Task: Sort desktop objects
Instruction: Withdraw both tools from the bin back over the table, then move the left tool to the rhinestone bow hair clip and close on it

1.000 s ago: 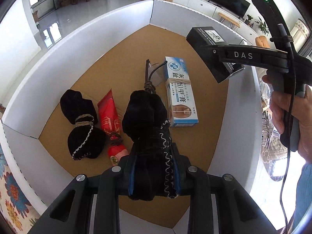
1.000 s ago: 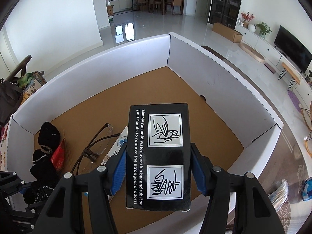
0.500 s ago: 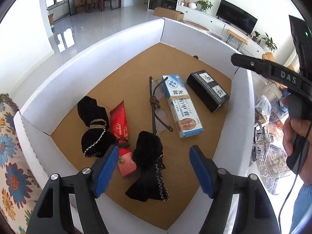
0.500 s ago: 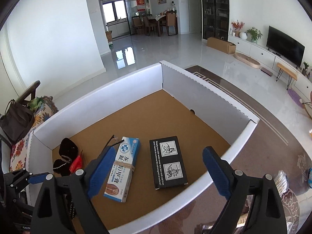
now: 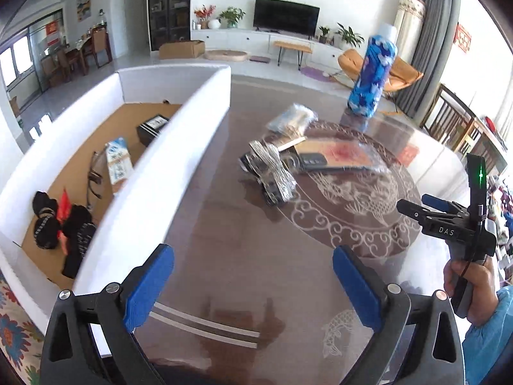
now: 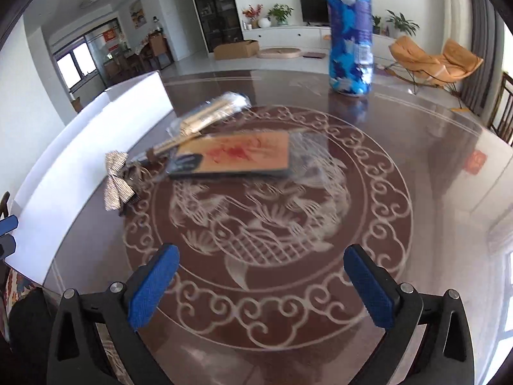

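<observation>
The white box wall [image 5: 179,147] borders bare table [image 5: 256,256] under both grippers. Left gripper [image 5: 253,284] and right gripper [image 6: 261,284] have just opened wide, empty. The silver bow [image 6: 116,181] lies ahead-left of the right gripper, well apart.

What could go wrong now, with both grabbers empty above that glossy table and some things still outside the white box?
The tall blue bottle stands upright on a narrow base, so a sideways bump might topple it. The wrapped flat package lies partly on the chopsticks bundle; lifting one could drag the other. The silver bow looks soft and may slip from the pads.
</observation>
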`<state>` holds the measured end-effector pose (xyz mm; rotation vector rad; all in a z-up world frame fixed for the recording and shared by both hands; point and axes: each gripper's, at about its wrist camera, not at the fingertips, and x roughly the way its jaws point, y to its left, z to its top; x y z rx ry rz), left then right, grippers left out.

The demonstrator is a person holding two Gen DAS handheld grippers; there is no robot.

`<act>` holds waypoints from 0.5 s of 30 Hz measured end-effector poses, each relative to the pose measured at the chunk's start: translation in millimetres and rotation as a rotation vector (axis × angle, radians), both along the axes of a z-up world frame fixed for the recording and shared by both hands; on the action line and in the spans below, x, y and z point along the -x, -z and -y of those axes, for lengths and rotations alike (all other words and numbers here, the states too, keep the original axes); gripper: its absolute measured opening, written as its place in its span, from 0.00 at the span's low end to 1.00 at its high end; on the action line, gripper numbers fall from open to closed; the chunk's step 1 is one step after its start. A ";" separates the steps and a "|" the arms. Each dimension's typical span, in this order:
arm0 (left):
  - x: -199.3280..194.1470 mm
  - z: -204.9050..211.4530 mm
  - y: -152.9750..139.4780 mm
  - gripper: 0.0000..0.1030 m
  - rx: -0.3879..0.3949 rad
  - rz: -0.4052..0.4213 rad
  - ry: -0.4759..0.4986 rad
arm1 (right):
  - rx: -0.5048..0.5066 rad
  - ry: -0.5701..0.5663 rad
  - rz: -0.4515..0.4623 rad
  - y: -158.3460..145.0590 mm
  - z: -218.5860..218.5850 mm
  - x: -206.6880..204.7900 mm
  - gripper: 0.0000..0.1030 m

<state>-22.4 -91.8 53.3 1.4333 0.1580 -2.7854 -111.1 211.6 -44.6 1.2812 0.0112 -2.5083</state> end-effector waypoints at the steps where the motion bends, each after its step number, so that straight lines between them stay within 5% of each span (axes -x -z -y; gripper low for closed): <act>1: 4.5 -9.6 14.6 0.98 -0.001 0.029 0.009 | -0.011 0.020 0.013 9.5 -12.1 -5.8 1.00; 8: 25.5 -47.4 80.5 0.98 0.068 0.140 -0.006 | -0.106 0.005 -0.014 32.0 -25.8 -38.7 1.00; 15: 43.9 -53.3 94.2 0.99 0.082 0.141 -0.031 | -0.150 -0.076 -0.021 41.6 -4.6 -44.1 1.00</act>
